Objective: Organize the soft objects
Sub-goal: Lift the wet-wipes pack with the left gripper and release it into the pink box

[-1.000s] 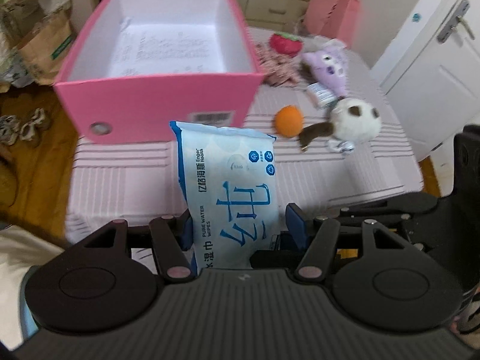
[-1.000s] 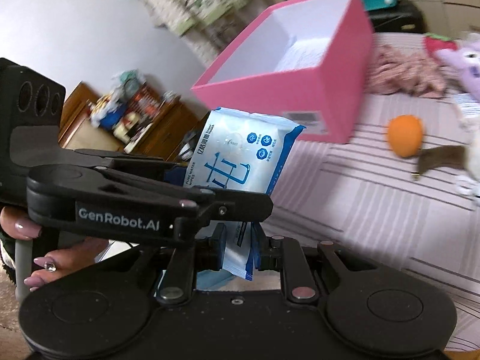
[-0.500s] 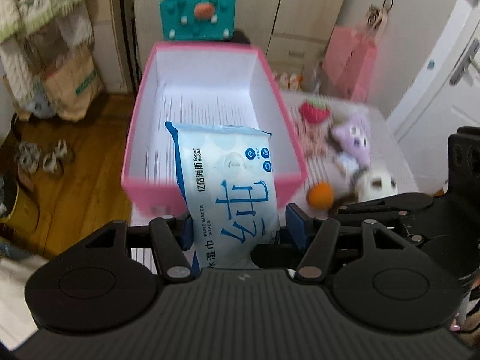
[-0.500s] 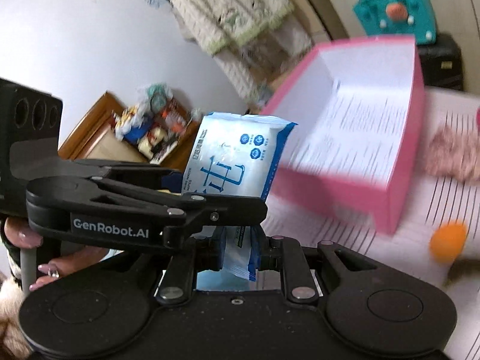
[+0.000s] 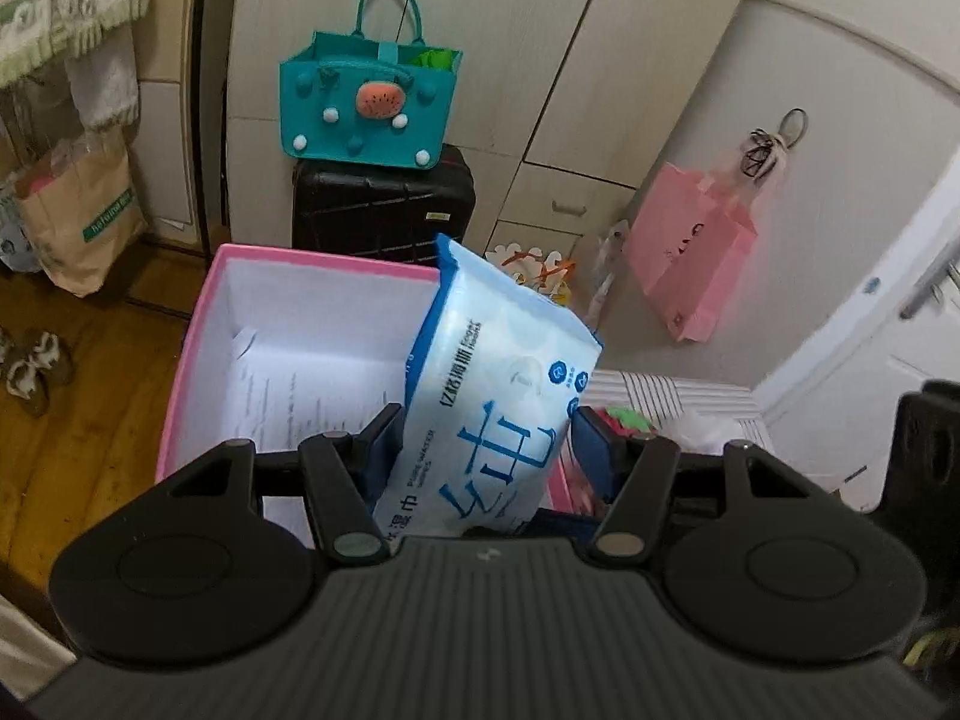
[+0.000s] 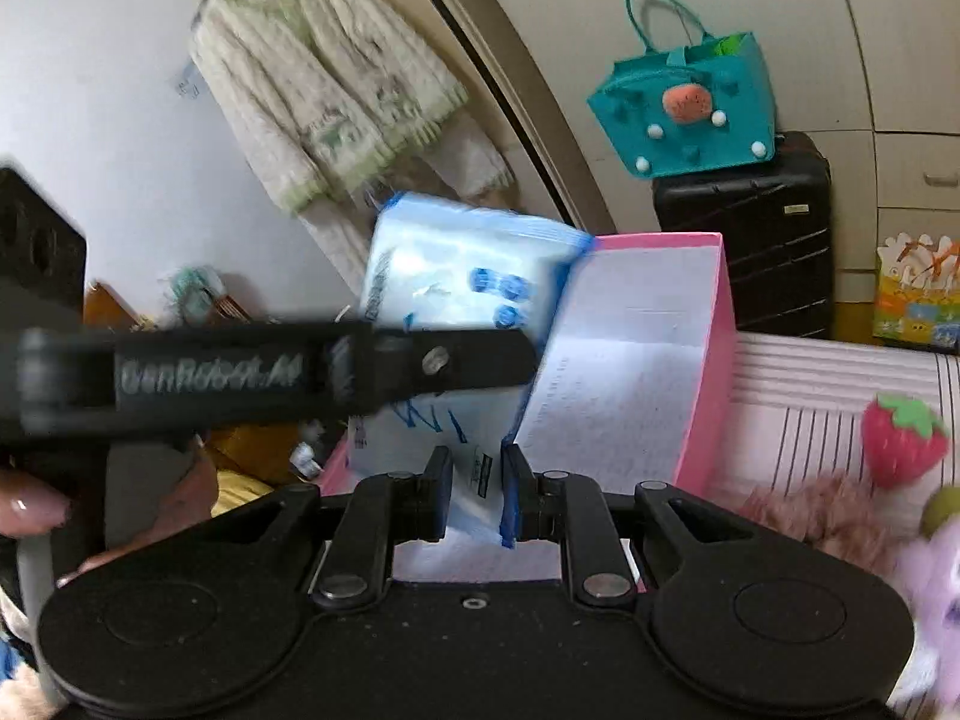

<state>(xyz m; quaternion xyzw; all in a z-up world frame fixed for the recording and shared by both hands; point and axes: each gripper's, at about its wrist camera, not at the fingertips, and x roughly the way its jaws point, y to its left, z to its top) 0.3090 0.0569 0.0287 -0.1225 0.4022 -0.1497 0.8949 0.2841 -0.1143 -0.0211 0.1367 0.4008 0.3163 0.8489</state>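
Both grippers held one thing between them: a soft blue-and-white plastic pack of wet wipes [image 5: 498, 396]. The left gripper [image 5: 486, 438] had its jaws clenched across the pack's width near its lower end, while the right gripper [image 6: 474, 480] pinched the thin sealed edge of the same pack [image 6: 462, 300] between nearly closed jaws. Sharing the load this way probably kept the floppy pack from sagging or twisting.

The pack hung over the open pink cardboard box with a white lining [image 5: 198, 336], not yet inside it. In the left wrist view its long axis ran from about 7 o'clock up to 1 o'clock, the free sealed end leaning toward 1 o'clock above the box's far right corner, the printed face toward the camera. In the right wrist view the pack was blurred, with its top near 11 o'clock, and the box [image 6: 708, 360] lay at 1 o'clock.

A sheet of printed paper [image 5: 288, 396] lay on the box floor. A red plush strawberry [image 6: 903, 441] and a fuzzy pink-brown cloth [image 6: 822, 516] waited at 3 o'clock on the pink striped surface [image 6: 804, 372], likely next to be sorted. The pack seemed ready for lowering into the box.
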